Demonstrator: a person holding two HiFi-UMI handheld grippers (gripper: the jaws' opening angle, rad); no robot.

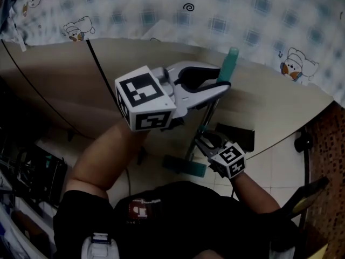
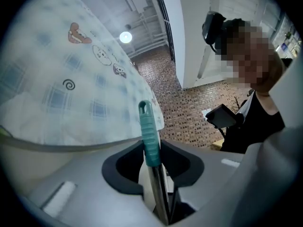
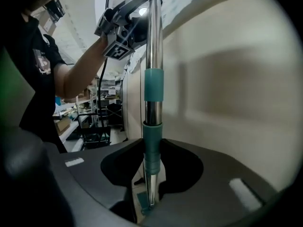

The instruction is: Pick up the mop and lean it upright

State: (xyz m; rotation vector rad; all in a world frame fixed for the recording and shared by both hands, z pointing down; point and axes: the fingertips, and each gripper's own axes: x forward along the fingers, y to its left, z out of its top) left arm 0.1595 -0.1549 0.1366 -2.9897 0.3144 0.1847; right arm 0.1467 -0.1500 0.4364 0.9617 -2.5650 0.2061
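Teal-handled mop (image 1: 206, 120) is standing on tiled floor (image 1: 269, 166) beside checked cloth (image 1: 215, 15); I'm gripping it with left tongs (image 1: 223, 82) and right tongs (image 1: 202, 142).

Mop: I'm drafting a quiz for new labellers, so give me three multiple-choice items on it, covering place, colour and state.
1. Where on the mop does the left gripper hold?
A. just below the top grip
B. at its bottom end
C. nowhere; it hangs free

2. What colour is the top grip?
A. red
B. teal
C. yellow

3. How is the mop now?
A. lying flat
B. tipped upside down
C. roughly upright, in both grippers' jaws

Answers:
1 A, the left gripper view shows the grip just past its jaws.
2 B, it is teal in the head view.
3 C, the pole rises from the right gripper to the left one.
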